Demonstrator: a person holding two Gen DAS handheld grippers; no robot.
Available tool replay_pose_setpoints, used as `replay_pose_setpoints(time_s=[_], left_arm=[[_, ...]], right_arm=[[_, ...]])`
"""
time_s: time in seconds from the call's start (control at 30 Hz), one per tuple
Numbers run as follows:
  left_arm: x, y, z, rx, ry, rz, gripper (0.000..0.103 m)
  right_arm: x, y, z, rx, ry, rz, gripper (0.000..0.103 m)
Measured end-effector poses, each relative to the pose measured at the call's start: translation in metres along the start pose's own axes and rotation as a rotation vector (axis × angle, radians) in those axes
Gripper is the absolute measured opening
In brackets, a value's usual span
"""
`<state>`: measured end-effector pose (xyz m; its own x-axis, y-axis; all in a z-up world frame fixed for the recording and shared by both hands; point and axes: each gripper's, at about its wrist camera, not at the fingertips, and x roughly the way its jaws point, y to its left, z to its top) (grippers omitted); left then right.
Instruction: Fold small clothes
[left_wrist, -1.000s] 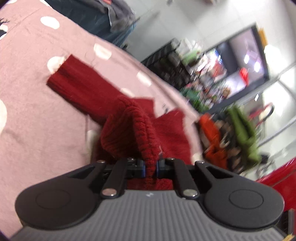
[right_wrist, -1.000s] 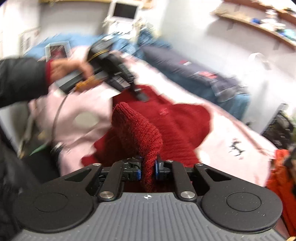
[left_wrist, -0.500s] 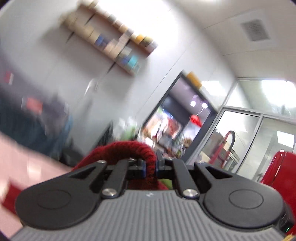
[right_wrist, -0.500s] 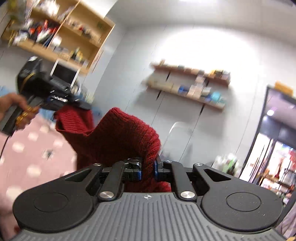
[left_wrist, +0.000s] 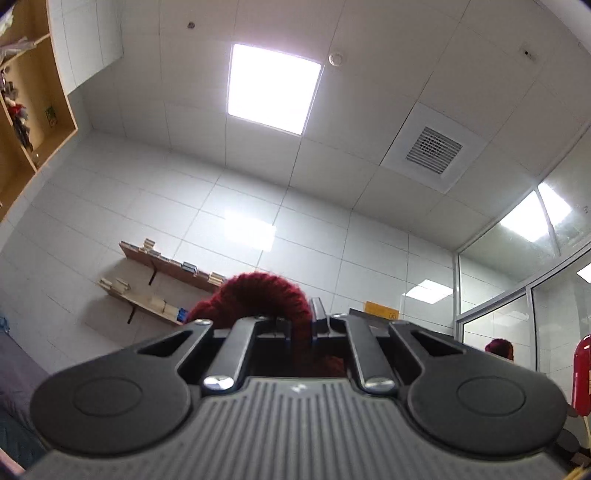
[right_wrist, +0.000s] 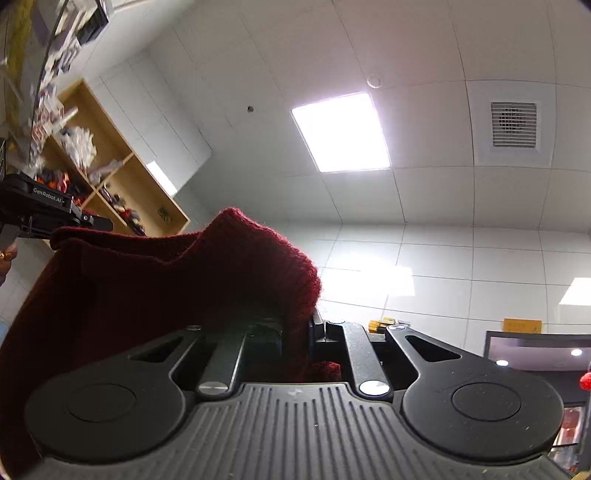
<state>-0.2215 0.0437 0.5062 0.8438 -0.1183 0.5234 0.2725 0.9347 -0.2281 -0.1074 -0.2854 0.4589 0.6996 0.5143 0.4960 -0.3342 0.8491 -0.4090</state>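
Both cameras pointed up at the ceiling, no bed or tabletop in either view.

Left gripper (left_wrist: 302, 328): jaws were pinched together on a fold of the red knit sweater (left_wrist: 255, 295). Fabric bunched up in a hump above the fingers, the rest dropped out of sight below the gripper body. Behind it were a lit ceiling panel (left_wrist: 273, 86), an air vent (left_wrist: 434, 149), two wall shelves (left_wrist: 162, 284) with small boxes on them, and a glass partition (left_wrist: 517, 314) at right. A wooden cabinet (left_wrist: 22, 110) sat at the left edge.

Right gripper (right_wrist: 295, 332): also clamped on the sweater (right_wrist: 147, 288), with a thicker wad of knit between the jaws, so they stood slightly wider than the left pair. From the pinch the fabric rose to a peak, then ran left as a broad sheet filling the lower left of the view. The sheet's top edge stretched to the left gripper (right_wrist: 88, 220), visible at the far left edge, where its tip met the fabric. So the sweater hung in the air between the two grippers, held up by its top edge. A bit of the person's hand (right_wrist: 5, 258) showed just under that gripper at the frame edge.

Background in the right view: ceiling panel (right_wrist: 341, 133), vent (right_wrist: 513, 123), wooden cubby shelf (right_wrist: 122, 184) with cluttered items, and a dark screen or doorway (right_wrist: 535, 350) at lower right, too small to tell which.
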Motion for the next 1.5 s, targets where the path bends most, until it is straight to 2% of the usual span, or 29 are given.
replay_pose_setpoints(time_s=[0.07,0.13,0.3,0.43,0.53,0.6,0.67,0.73,0.8,0.87,0.93,0.97,1.03,1.07,1.13,1.17,1.2,1.23,1.27,1.37,1.4,1.5], left_arm=[[-0.010,-0.009,-0.008,0.031,0.005,0.024,0.009],[-0.019,-0.008,-0.023,0.009,0.033,0.036,0.009],[-0.041,0.021,-0.088,-0.052,0.157,0.114,0.009],[-0.048,0.036,-0.129,-0.005,0.264,0.207,0.009],[-0.025,0.071,-0.159,-0.067,0.330,0.239,0.009],[0.001,0.102,-0.183,-0.057,0.374,0.290,0.009],[0.031,0.136,-0.211,-0.089,0.441,0.330,0.009],[0.066,0.172,-0.256,-0.121,0.512,0.369,0.009],[0.108,0.195,-0.308,-0.081,0.624,0.390,0.010],[0.143,0.220,-0.363,-0.093,0.727,0.408,0.012],[0.166,0.253,-0.421,-0.208,0.835,0.443,0.013],[0.172,0.267,-0.444,-0.230,0.872,0.461,0.016],[0.181,0.280,-0.487,-0.198,0.958,0.488,0.017],[0.179,0.285,-0.504,-0.198,0.977,0.502,0.018],[0.174,0.296,-0.534,-0.217,1.018,0.506,0.024],[0.168,0.295,-0.540,-0.206,1.046,0.505,0.028],[0.165,0.291,-0.546,-0.180,1.080,0.500,0.031],[0.164,0.287,-0.551,-0.151,1.113,0.494,0.039],[0.162,0.288,-0.562,-0.127,1.133,0.496,0.047],[0.152,0.283,-0.566,-0.099,1.167,0.504,0.056],[0.143,0.271,-0.553,-0.100,1.179,0.505,0.057],[0.140,0.256,-0.544,-0.077,1.183,0.478,0.059]], right_arm=[[-0.010,0.010,-0.008,0.003,0.000,0.000,0.020],[-0.017,0.019,-0.021,0.027,0.021,0.012,0.020],[-0.040,0.033,-0.058,0.149,0.129,0.056,0.020],[-0.036,0.047,-0.078,0.166,0.238,0.083,0.020],[-0.006,0.048,-0.107,0.196,0.323,0.106,0.020],[0.023,0.049,-0.137,0.191,0.395,0.112,0.020],[0.049,0.052,-0.173,0.183,0.480,0.109,0.020],[0.081,0.058,-0.220,0.162,0.573,0.093,0.020],[0.106,0.063,-0.264,0.135,0.655,0.055,0.020],[0.128,0.064,-0.307,0.137,0.738,0.015,0.020],[0.148,0.070,-0.345,0.134,0.826,-0.009,0.020],[0.155,0.075,-0.361,0.120,0.858,-0.008,0.021],[0.164,0.089,-0.399,0.075,0.963,-0.021,0.026],[0.165,0.093,-0.415,0.081,1.013,-0.028,0.027],[0.157,0.098,-0.441,0.093,1.068,-0.065,0.039],[0.153,0.100,-0.449,0.091,1.084,-0.082,0.045],[0.147,0.103,-0.455,0.090,1.096,-0.095,0.058],[0.145,0.104,-0.456,0.090,1.100,-0.095,0.075],[0.142,0.105,-0.457,0.090,1.098,-0.089,0.079],[0.136,0.107,-0.456,0.089,1.107,-0.063,0.085],[0.135,0.106,-0.452,0.096,1.108,-0.065,0.087],[0.134,0.101,-0.436,0.160,1.076,-0.071,0.090]])
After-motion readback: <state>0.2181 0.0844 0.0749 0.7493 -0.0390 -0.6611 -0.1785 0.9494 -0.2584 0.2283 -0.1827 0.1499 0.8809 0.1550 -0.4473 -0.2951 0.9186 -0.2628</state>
